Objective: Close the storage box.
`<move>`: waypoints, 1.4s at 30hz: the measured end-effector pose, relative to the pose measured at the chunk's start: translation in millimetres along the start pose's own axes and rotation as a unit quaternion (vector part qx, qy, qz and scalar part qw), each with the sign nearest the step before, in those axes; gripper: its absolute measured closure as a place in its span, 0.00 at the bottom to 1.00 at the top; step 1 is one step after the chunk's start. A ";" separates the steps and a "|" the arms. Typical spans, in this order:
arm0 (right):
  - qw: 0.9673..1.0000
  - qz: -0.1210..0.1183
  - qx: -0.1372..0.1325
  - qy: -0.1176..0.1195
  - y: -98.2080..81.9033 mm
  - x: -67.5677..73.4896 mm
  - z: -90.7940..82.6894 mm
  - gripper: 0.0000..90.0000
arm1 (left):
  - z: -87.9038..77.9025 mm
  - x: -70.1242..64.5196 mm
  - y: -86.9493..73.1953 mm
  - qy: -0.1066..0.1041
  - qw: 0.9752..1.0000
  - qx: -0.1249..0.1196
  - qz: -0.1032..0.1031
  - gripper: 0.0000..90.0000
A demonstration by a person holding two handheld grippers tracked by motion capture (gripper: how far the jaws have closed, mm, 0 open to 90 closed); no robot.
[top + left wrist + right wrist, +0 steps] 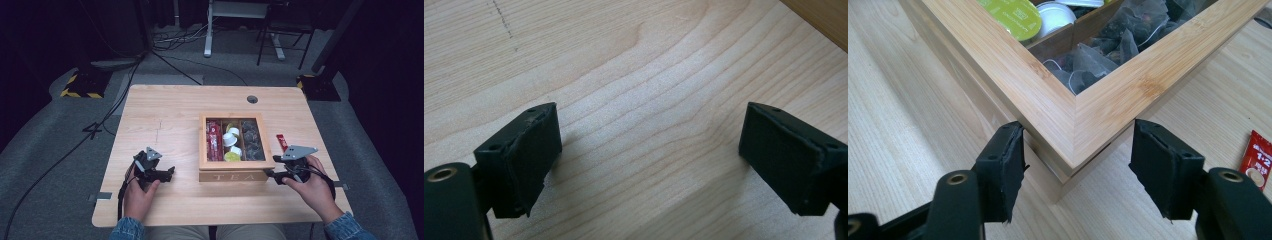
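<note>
Tongs first: the right tongs (1075, 170) are spread apart and straddling the near right corner of the tea box (236, 169), with the lid's frame poking in between them. The left pad sits right at the edge of the lid and may just be brushing it, the right pad has a clear gap, so nothing is clamped yet. The left tongs (649, 155) are also wide apart, with nothing in them, parked on the bare desk (624, 60) well off to the left of the box.

The box sits around the middle of the desk (165, 115), a bit toward the person's right, lid down. Through its window you can see red sachets in the left section, little round pods in the middle one and dark tea bags on the right. One loose red sachet (282, 142) lies on the desk just right of the box.

My guess on handling: it's a stiff wooden box, not feather-light with all that inside, and smooth enough to slip. The lid frame looks like the part to grab, on a straight stretch of the front edge rather than the corner, where flat pads would skate off. The window pane seems the fragile bit, so keep off it.
</note>
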State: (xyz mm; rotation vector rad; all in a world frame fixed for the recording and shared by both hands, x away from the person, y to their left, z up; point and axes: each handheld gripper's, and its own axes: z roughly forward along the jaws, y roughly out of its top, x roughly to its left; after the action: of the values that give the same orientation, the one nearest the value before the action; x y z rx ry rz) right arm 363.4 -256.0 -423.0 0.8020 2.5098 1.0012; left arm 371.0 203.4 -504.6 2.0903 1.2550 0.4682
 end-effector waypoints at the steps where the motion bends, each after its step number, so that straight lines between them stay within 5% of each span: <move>1: 1.000 0.001 0.001 0.000 0.0 0.0 0.1 0.43 | 0.0 0.0 0.0 0.000 1.000 0.000 0.000 0.11; 4: 1.000 0.006 0.012 0.009 -1.1 -0.2 2.2 0.42 | 0.5 -0.4 0.2 0.000 1.000 -0.001 -0.003 0.11; 18: 0.998 0.036 -0.039 0.015 7.0 -6.6 -16.7 0.37 | 0.6 -0.4 0.3 0.001 1.000 -0.001 -0.003 0.11; 24: 0.997 0.050 -0.060 -0.010 5.9 -20.1 -37.1 0.35 | -0.6 -0.2 -0.2 0.000 1.000 0.002 0.000 0.12; 27: 0.995 0.077 -0.062 -0.025 -0.5 -27.3 -48.5 0.35 | -0.9 -0.2 -0.8 -0.001 1.000 0.001 0.001 0.12; 36: 0.989 0.115 -0.079 -0.056 -30.7 -49.2 -73.7 0.34 | -1.0 -0.2 -0.9 -0.001 1.000 0.001 0.001 0.12; 42: 0.985 0.141 -0.067 -0.076 -52.4 -61.3 -83.0 0.32 | -1.0 -0.2 -0.9 -0.001 1.000 0.001 0.001 0.12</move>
State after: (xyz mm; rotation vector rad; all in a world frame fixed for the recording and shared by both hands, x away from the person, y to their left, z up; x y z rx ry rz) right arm 352.1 -368.2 -396.5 1.1677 2.2145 1.1366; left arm 369.8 203.8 -504.5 2.0928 1.2537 0.4649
